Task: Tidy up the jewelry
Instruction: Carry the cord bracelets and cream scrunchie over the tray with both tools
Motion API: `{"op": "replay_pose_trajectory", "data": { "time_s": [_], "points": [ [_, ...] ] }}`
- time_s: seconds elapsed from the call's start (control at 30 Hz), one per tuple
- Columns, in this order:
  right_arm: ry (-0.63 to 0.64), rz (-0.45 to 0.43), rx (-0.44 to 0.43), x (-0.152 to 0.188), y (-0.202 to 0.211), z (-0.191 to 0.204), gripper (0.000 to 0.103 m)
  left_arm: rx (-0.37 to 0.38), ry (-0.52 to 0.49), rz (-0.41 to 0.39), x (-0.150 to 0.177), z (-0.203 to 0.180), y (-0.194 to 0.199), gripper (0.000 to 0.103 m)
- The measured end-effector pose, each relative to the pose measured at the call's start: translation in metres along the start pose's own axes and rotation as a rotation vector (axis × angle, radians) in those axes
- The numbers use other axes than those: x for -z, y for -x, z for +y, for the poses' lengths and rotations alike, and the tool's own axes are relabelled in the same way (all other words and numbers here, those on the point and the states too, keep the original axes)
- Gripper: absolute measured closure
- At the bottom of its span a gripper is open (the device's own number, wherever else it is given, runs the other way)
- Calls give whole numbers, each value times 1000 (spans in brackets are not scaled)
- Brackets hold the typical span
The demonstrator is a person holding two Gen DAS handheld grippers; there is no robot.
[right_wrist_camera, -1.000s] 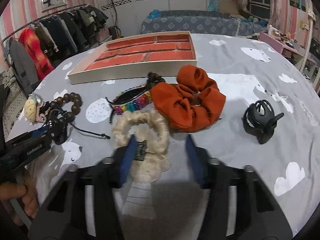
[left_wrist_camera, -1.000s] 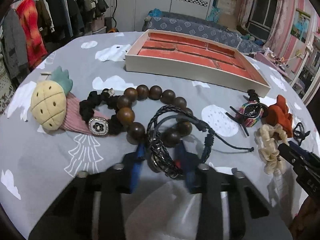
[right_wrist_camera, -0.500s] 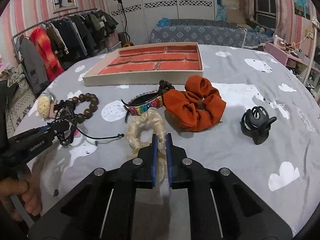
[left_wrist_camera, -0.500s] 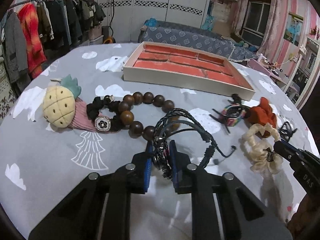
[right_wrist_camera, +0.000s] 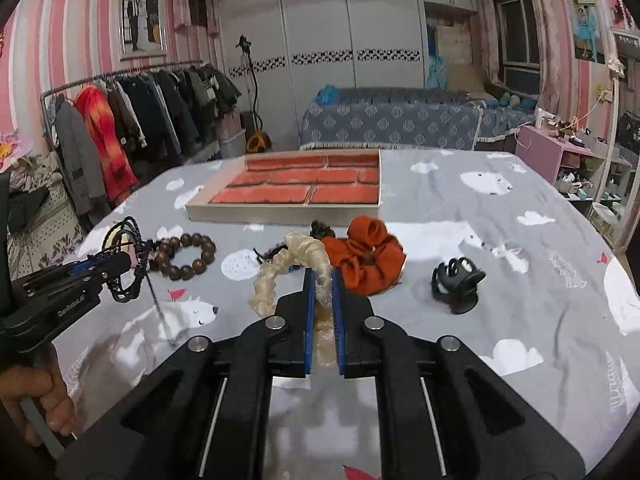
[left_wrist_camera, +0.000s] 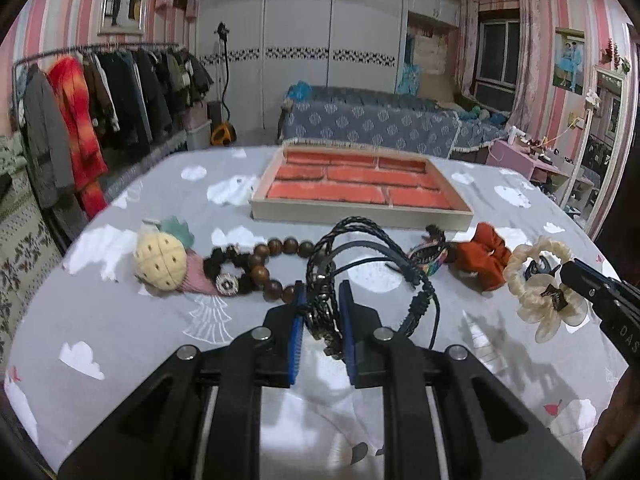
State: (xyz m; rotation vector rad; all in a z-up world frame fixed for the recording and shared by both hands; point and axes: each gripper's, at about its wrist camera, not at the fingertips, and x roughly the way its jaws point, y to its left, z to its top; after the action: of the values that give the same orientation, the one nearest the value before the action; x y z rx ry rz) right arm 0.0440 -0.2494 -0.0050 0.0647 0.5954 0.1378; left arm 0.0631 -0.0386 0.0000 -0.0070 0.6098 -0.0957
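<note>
My left gripper [left_wrist_camera: 322, 300] is shut on a black braided leather bracelet [left_wrist_camera: 360, 252] and holds it lifted above the grey cloth; it also shows in the right wrist view [right_wrist_camera: 124, 264]. My right gripper [right_wrist_camera: 322, 280] is shut on a cream scrunchie [right_wrist_camera: 288, 260], lifted off the cloth; it also shows in the left wrist view [left_wrist_camera: 540, 280]. A shallow tray [left_wrist_camera: 360, 216] with a red brick-pattern lining lies farther back in the middle, also in the right wrist view [right_wrist_camera: 280, 214].
On the cloth lie a brown wooden bead bracelet [left_wrist_camera: 280, 256], a pineapple plush hair tie [left_wrist_camera: 160, 260], a black scrunchie with a charm [left_wrist_camera: 226, 276], a rainbow clip [left_wrist_camera: 430, 256], an orange scrunchie [right_wrist_camera: 368, 256] and a black claw clip [right_wrist_camera: 456, 284].
Both grippers closed from open, the left on the black bracelet, the right on the cream scrunchie, then lifted them off the cloth.
</note>
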Motion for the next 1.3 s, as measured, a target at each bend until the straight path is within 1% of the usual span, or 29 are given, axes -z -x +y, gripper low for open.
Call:
{"op": "replay_pose_trajectory", "data": {
  "time_s": [0.07,0.33,0.53,0.63,0.73,0.8,0.87,0.93,1.07,1.23,1.3],
  "points": [
    [1,-23,-1,-3,6,-2,94,-8,-4,-23,-4,-1,7,86],
    [-2,-70,-10,-22,10,-6,94,-16,-20,-61,-20,0,9,86],
    [9,-83,-20,-36,5,-5,93,-6,-31,-79,-34,-1,0,86],
    [9,-104,-11,-45,2,-6,93,-10,-32,-103,-46,1,-4,86],
    [12,-126,-2,-56,-2,-9,93,9,-12,-93,-59,6,-18,86],
    [21,-143,4,-65,-7,-9,93,8,-16,-97,-65,7,-27,86],
    [33,-141,2,-74,-17,-8,93,18,-18,-97,-71,8,-37,86],
    [36,-137,-7,-82,-25,-8,93,12,-19,-110,-78,9,-44,86],
    [33,-158,-8,-103,-42,-8,93,28,1,-103,-100,14,-69,86],
    [15,-155,-37,-128,-73,-10,93,26,0,-118,-120,17,-94,86],
    [13,-145,-37,-135,-89,-10,93,36,18,-102,-128,20,-111,86]
  ]
}}
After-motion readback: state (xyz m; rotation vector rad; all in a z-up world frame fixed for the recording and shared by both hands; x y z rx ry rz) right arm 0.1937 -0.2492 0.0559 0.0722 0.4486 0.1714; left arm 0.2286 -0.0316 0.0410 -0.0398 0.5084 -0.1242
